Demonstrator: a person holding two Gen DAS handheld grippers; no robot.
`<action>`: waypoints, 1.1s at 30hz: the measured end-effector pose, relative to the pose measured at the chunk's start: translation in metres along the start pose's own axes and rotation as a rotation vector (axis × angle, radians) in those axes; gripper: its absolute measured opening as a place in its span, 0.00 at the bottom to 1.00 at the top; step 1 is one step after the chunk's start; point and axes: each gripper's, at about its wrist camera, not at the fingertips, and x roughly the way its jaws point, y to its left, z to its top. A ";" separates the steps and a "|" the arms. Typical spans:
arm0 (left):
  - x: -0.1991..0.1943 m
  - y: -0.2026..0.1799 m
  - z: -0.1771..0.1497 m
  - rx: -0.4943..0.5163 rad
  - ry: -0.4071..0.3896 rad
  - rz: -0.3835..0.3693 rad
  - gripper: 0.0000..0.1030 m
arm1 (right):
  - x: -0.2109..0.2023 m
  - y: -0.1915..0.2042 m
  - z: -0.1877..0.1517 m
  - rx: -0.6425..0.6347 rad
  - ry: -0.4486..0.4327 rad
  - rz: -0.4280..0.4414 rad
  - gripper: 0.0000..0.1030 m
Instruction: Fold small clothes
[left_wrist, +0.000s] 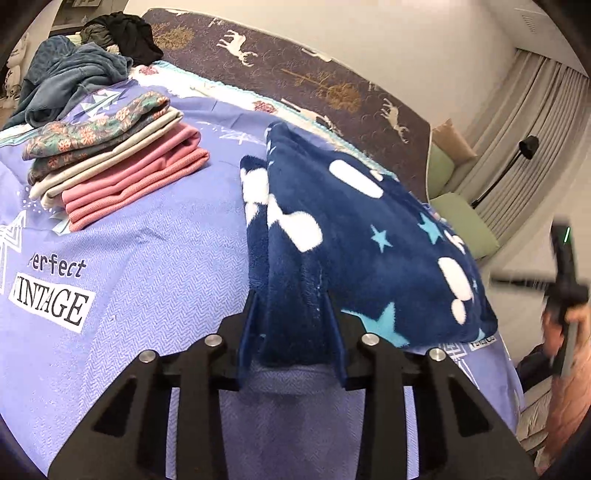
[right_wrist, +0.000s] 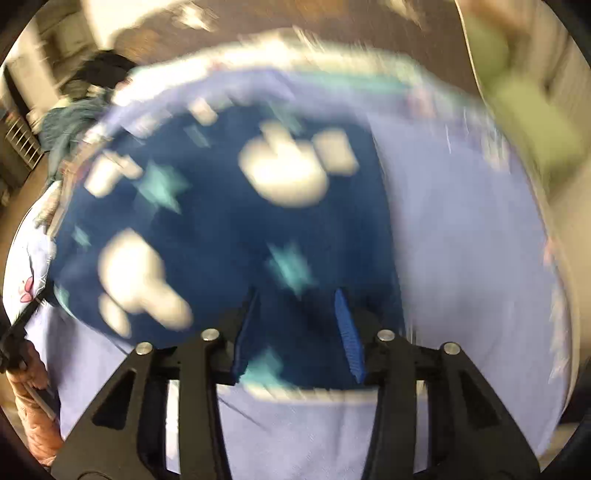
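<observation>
The lavender herringbone-weave bedspread (left_wrist: 155, 236) carries printed writing: dark script reading "erfect", its first letter lost in a fold, and beneath it a white box with black capitals of which "INTAGE" can be read. On that bedspread lies the navy plush fleece garment with white blobs and light blue stars (left_wrist: 354, 236), its long axis running from the left gripper (left_wrist: 291, 321) away toward the brown headboard printed with white deer and golden trees (left_wrist: 295, 70). The near end of the garment is bunched into a thick fold that stands between the blue pads of the left gripper, which are clenched on it. Beyond the printed words, farther up the bedspread, sits a stack of folded clothes, floral on top, cream in the middle and pink at the bottom (left_wrist: 110, 166), and past that a loose heap of teal and black clothing (left_wrist: 81, 62) near the headboard. At the bedspread's right edge a hand holding the other gripper's dark handle (left_wrist: 565, 295) is smeared by motion. The right wrist view is heavily blurred; the right gripper (right_wrist: 299, 325) hangs over the same navy garment with its ribbed blue pads standing apart, fabric showing between them, and whether they touch it cannot be made out.
</observation>
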 end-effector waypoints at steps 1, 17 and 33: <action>-0.003 0.001 -0.002 0.005 -0.006 -0.005 0.31 | -0.007 0.017 0.013 -0.038 -0.025 0.028 0.57; 0.002 0.004 -0.004 0.021 0.022 -0.007 0.09 | 0.194 0.306 0.164 -0.380 0.099 -0.093 0.20; -0.020 0.024 -0.006 0.000 -0.007 -0.013 0.30 | 0.138 0.271 0.141 -0.384 -0.091 0.137 0.60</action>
